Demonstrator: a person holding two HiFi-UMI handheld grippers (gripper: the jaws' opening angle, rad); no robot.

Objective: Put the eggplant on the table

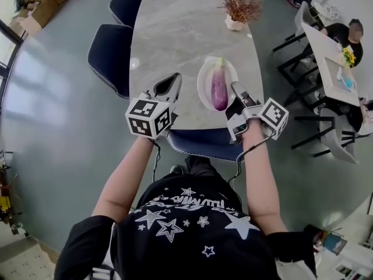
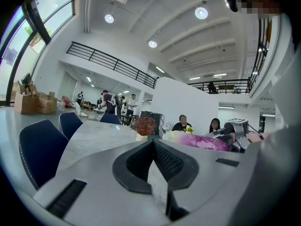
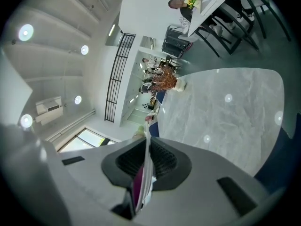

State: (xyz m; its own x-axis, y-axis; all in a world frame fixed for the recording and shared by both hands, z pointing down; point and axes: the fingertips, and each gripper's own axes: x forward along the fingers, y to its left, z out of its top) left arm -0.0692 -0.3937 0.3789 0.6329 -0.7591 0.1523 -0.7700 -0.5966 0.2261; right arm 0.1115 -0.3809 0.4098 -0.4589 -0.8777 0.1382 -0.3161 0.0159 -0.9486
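Gripping the near rim of the white plate (image 1: 201,84) lets the right hand-held gripper (image 1: 236,90) steady the eggplant (image 1: 219,87) on the bench (image 1: 175,28); the left hand-held gripper (image 1: 173,78) is clenched and empty.

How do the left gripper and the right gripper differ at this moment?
The right gripper is shut on the near rim of the plate; the left gripper is shut on nothing. The right gripper touches the plate that holds the eggplant; the left gripper is off to the plate's left, apart from it. Both reach over the near edge of the table, pointing away from the person.
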